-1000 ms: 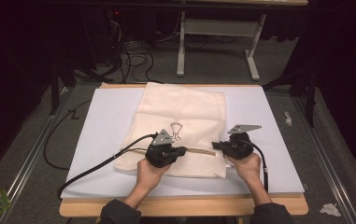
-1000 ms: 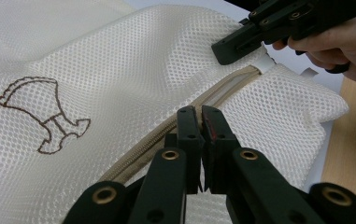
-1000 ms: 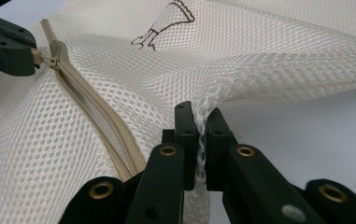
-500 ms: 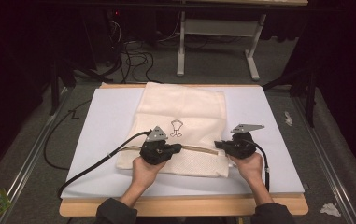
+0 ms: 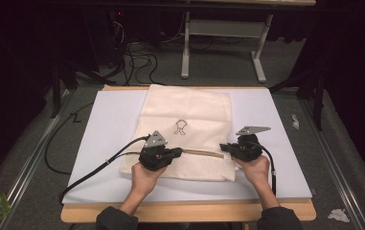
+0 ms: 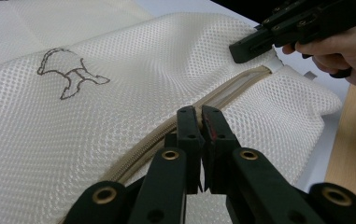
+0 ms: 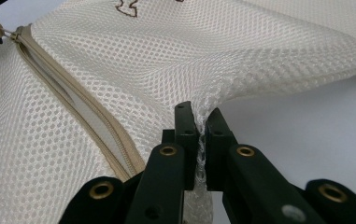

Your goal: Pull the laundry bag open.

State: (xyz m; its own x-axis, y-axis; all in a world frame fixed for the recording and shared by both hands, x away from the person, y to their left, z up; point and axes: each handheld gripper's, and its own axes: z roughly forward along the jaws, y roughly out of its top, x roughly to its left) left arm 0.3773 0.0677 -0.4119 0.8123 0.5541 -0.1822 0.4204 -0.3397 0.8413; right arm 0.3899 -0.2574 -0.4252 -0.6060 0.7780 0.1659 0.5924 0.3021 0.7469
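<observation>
Cream mesh bag (image 5: 189, 129), flat, with a beige zipper (image 6: 166, 133), half open.

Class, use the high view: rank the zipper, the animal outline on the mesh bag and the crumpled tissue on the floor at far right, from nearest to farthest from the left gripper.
From the left gripper:
1. Zipper, beside its jaws, running right.
2. Animal outline, just beyond, mid-bag.
3. Crumpled tissue, on the floor at lower right.

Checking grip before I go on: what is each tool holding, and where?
Left tool pinches the zipper pull of the mesh bag. Right tool pinches a fold of mesh at the bag's edge, beside the zipper.
</observation>
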